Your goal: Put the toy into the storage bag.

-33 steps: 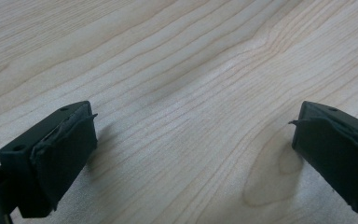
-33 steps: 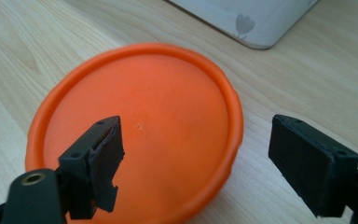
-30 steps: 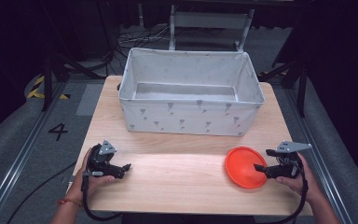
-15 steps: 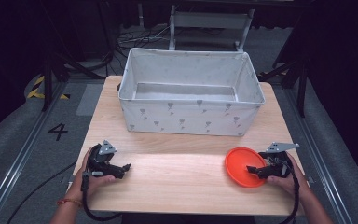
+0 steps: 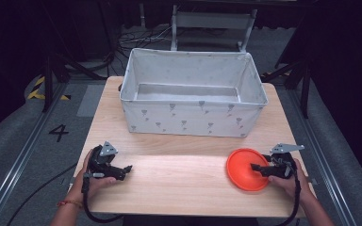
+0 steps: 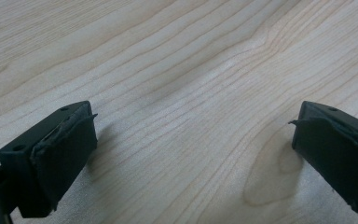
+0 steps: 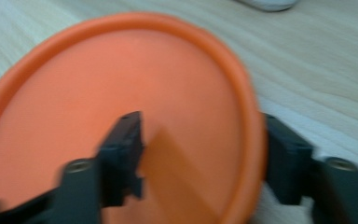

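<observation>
- Seen from the high view: a light wooden table [image 5: 179,174] with a white fabric bin [image 5: 192,120] standing on its far half, printed with small grey marks, open top, bare floor inside.
- On the near right part of the tabletop, an orange plate [image 5: 245,168] — round, shallow, with a raised rim, well apart from the bin and close to the table's right edge.
- Right gripper [image 5: 257,168] held low at the plate's right side by the right hand [image 5: 287,181], jaws pointing left across the plate, grey plate on top, cable trailing back toward the near edge.
- In the right gripper view, somewhat blurred: jaws set astride the plate's rim [image 7: 249,116], one over the orange inside face, the other outside the rim above the wood. Gap between them wide, no squeeze on the rim visible — open around the plate edge, not clamped; contact with the plate cannot be told.
- Left gripper [image 5: 126,169] at the near left of the table, in the left hand [image 5: 92,181], jaws pointing right along the tabletop, well apart from the plate.
- In the left gripper view: both black jaws spread far apart, low over bare wood grain, nothing between them.
</observation>
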